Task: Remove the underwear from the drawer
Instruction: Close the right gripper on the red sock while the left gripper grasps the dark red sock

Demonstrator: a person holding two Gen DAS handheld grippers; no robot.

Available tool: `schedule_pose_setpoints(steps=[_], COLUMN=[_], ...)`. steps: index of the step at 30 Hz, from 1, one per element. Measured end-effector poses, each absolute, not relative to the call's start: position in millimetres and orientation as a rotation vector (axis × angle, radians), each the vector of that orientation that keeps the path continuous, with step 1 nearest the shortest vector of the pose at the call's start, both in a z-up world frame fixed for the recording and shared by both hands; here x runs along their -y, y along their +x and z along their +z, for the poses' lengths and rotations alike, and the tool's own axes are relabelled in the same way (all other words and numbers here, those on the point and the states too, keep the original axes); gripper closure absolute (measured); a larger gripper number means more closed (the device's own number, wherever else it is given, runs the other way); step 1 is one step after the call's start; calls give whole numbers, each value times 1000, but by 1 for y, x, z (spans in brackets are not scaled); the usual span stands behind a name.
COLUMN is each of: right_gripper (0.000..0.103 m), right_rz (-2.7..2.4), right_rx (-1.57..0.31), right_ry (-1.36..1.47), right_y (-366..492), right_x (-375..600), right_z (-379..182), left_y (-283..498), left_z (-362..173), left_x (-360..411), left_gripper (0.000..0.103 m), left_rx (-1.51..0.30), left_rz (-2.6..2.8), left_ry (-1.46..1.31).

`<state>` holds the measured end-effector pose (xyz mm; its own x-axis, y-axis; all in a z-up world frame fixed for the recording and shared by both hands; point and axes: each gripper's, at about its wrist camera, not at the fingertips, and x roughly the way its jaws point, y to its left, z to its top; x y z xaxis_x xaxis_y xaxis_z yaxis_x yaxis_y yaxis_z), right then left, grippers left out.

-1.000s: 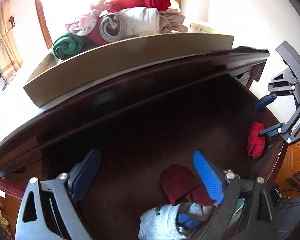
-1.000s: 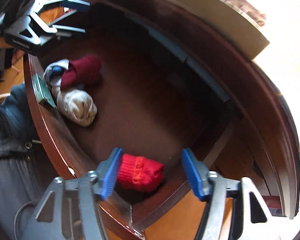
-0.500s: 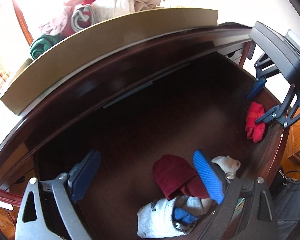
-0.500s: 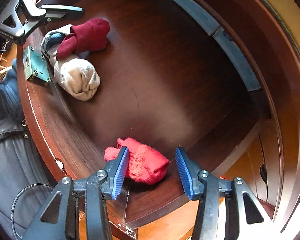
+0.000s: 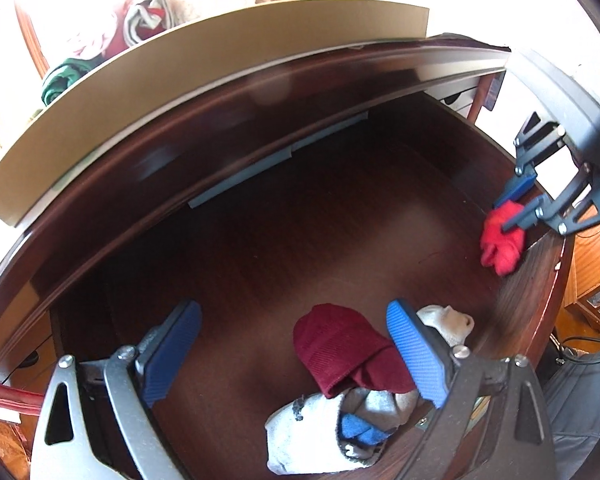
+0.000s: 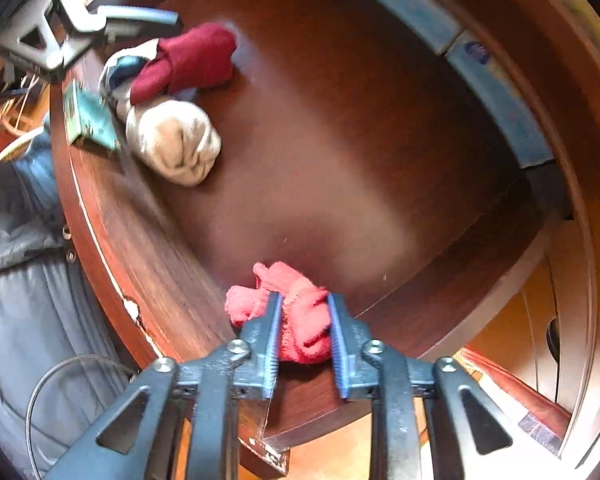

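My right gripper has just been closing and now pinches the red underwear between its pads, low in the near corner of the drawer. Only a fold is caught, so I judge it could slip on lifting. Its long axis runs across my fingers, bunched end leftward. My left gripper hangs open, empty, above the maroon piece.

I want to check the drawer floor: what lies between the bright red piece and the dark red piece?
Only bare wooden drawer floor lies between the bright red piece and the dark red piece; the right wrist view shows it best.
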<state>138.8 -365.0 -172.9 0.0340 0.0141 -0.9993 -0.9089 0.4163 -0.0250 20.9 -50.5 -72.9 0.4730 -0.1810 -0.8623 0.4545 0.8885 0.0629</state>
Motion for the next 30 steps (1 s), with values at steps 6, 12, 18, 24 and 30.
schedule_pose_setpoints(steps=[6, 12, 18, 24, 30], right_gripper=[86, 86, 86, 76, 48], right_rz=[827, 829, 838, 849, 855], right_rx=[-1217, -1104, -1096, -1103, -1132], right_ry=[-725, -535, -530, -509, -549], right_y=[151, 164, 159, 178, 182], right_x=[376, 369, 347, 346, 346], right_z=[-152, -138, -155, -159, -160], left_y=[31, 45, 62, 65, 66], left_z=[-81, -97, -115, -126, -131], left_x=[67, 84, 87, 95, 100], left_gripper=[8, 8, 12, 32, 55], left_rx=[-1074, -1184, -1325, -1378, -1377], left_rz=[-423, -482, -530, -537, -541], left_ry=[329, 311, 245, 259, 260])
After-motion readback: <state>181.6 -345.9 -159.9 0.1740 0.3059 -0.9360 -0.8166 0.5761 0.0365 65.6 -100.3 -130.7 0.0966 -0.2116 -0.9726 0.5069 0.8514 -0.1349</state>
